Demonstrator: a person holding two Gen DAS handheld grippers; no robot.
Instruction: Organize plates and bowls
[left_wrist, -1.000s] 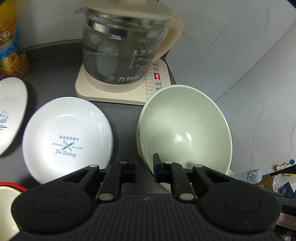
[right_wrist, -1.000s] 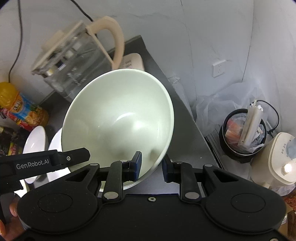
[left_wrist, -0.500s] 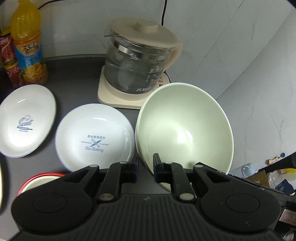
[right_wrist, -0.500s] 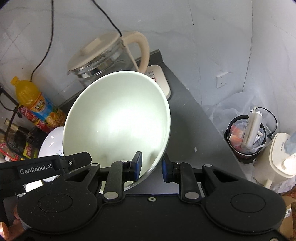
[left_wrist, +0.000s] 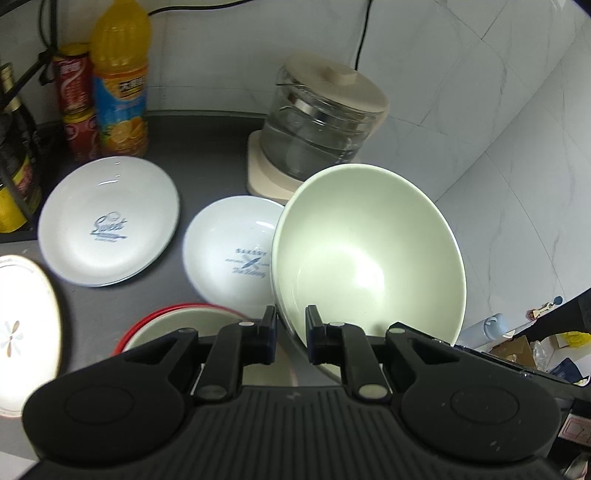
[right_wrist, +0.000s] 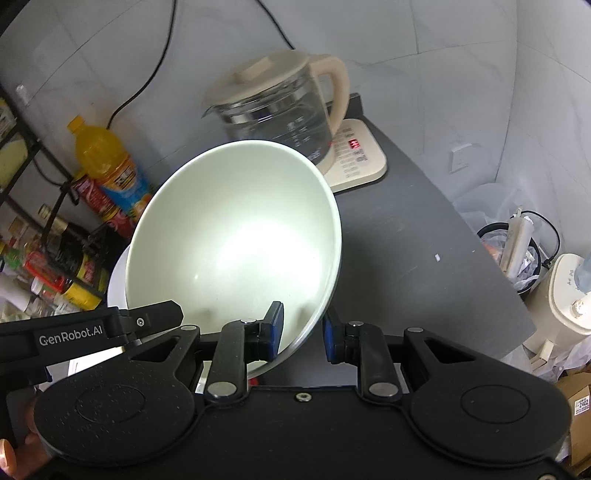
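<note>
Sorting barely begun, as I judge it. Two white plates, "Sweet" (left_wrist: 109, 226) and "Bakery" (left_wrist: 236, 254), lie apart on the dark counter (left_wrist: 207, 151), unstacked; a red-rimmed bowl (left_wrist: 177, 317) sits nearer.

Pale green bowl (left_wrist: 365, 254) is in the air, tilted, in front of the kettle (left_wrist: 321, 125). Left gripper (left_wrist: 290, 326) pinches its rim. Right gripper (right_wrist: 302, 328) straddles the opposite rim, jaws narrow (contact on the right pad unclear).

Bowl is glossy, deep, empty, with a bright glare inside.

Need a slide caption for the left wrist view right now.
Left gripper clamps the pale green bowl by its rim, tilted above two printed white plates.
</note>
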